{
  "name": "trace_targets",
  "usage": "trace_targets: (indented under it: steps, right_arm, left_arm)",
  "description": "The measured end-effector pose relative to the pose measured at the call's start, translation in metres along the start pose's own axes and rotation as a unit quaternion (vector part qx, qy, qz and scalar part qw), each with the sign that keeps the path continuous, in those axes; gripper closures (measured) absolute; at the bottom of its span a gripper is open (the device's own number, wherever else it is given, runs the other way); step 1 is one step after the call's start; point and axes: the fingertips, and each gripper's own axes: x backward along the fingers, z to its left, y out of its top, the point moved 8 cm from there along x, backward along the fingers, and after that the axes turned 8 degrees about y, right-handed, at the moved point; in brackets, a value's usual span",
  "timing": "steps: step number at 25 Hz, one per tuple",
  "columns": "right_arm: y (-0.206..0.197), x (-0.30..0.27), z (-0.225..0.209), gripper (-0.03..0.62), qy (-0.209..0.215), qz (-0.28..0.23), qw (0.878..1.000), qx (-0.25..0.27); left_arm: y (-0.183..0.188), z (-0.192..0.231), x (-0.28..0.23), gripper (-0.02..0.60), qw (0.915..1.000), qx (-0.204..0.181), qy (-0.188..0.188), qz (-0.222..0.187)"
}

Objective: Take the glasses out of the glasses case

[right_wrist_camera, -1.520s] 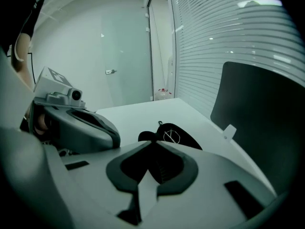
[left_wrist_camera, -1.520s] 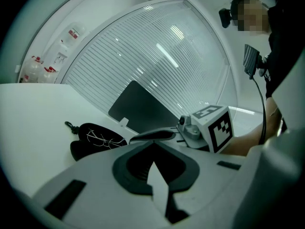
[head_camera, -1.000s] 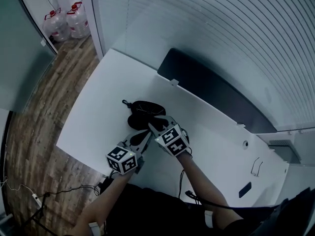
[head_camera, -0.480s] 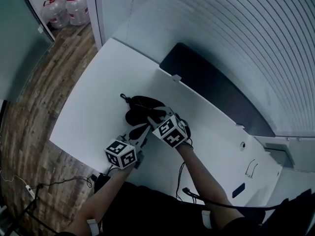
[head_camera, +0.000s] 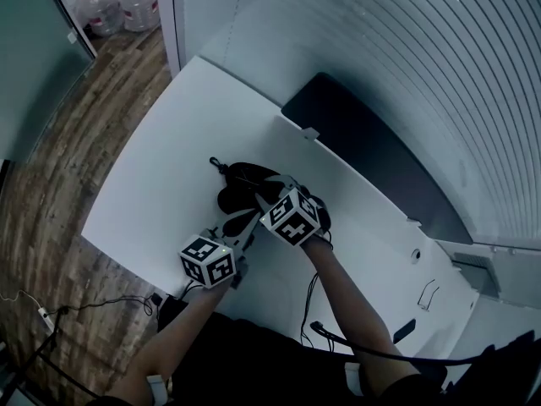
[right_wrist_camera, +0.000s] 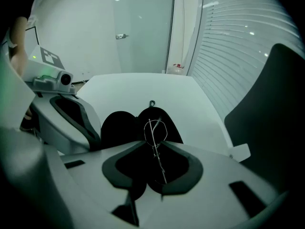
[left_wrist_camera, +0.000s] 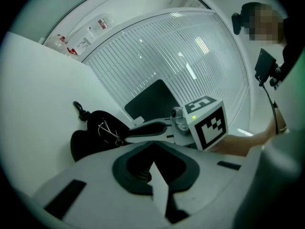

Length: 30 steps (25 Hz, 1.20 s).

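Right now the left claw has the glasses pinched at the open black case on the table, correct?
Wrong side. It is the right claw that has the glasses pinched at the open black case on the table. The right gripper view shows the thin frame between its jaws.

Cool, dim, even indoor light with a green cast. Ceiling lamps glare as streaks on the ribbed blinds. The white table shows almost no shadow. The black case is a detail-less silhouette, and the wire glasses are a thin pale line. Both gripper views bow strongly and darken at the corners. The left gripper and right gripper blur near their lenses.
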Motion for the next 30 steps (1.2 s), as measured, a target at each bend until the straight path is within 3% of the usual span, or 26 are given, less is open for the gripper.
trace_targets:
  steps: [17, 30]
  right_arm:
    - [0.0, -0.016, -0.006, 0.499, -0.004, 0.07, 0.996, 0.052]
    - [0.0, -0.019, -0.004, 0.568, -0.042, 0.086, 0.989, 0.115]
  left_arm:
    - [-0.004, 0.005, -0.001, 0.571, 0.9998, 0.012, 0.011, 0.011]
    - [-0.007, 0.005, 0.001, 0.571, 0.9996, 0.021, 0.01, 0.012]
